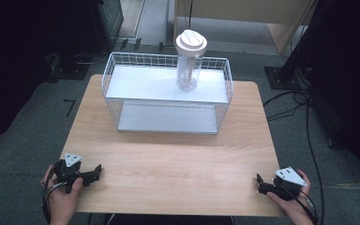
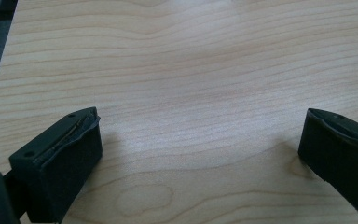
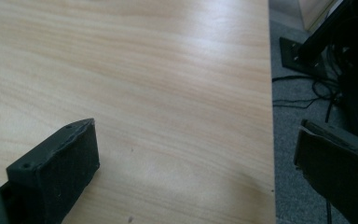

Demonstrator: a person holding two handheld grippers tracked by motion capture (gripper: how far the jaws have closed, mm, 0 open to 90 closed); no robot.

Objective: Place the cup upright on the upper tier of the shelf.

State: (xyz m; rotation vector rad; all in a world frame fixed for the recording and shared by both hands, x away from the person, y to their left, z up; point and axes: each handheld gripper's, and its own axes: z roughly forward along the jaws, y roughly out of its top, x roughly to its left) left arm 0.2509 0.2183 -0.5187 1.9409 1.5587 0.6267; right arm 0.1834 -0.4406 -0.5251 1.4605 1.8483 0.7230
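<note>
Two grippers rest at my near corners of the table (image 1: pixel 168 159): left gripper (image 1: pixel 95 172) and right gripper (image 1: pixel 259 181), each with jaws spread wide and holding nothing. Toward the far edge stands a wire rack (image 1: pixel 122 93); a clear jar (image 1: pixel 188 70) with a cream lid (image 1: pixel 191 42) stands upright on its top shelf, right of centre.

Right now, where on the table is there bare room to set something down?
The broad strip of light wooden table between the white wire two-tier rack and the near edge is bare, bordered by the left hand-held gripper and the right hand-held gripper. The rack's lower shelf is free too. The upper shelf holds a clear lidded tumbler at its right.
</note>
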